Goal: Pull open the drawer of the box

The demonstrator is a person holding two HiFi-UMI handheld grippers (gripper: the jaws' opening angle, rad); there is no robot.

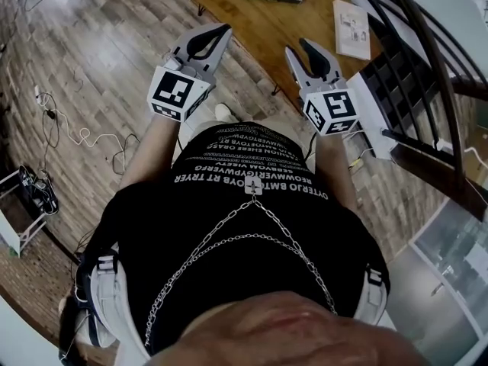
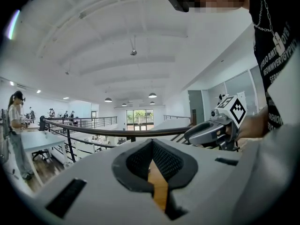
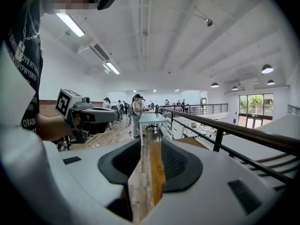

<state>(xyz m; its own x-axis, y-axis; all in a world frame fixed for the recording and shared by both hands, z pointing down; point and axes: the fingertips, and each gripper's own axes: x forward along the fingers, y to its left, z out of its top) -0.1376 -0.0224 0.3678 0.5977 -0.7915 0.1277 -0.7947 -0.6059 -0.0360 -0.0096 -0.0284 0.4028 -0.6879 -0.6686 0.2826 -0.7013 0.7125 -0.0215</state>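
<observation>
Table [image 1: 259, 29] near parted right tongs [image 1: 299, 48]

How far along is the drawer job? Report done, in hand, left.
Done: nothing; no box or drawer shows in any view. In hand: left tongs shut and empty, right tongs open and empty, both held out toward the wooden table. Left: reach the box, grip the drawer, pull.

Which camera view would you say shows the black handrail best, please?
The right gripper view: the black handrail runs close by toward the lower right, its posts plain. The left gripper view shows it farther off, crossing mid-frame; the head view shows only dark curved bars from above.
</observation>
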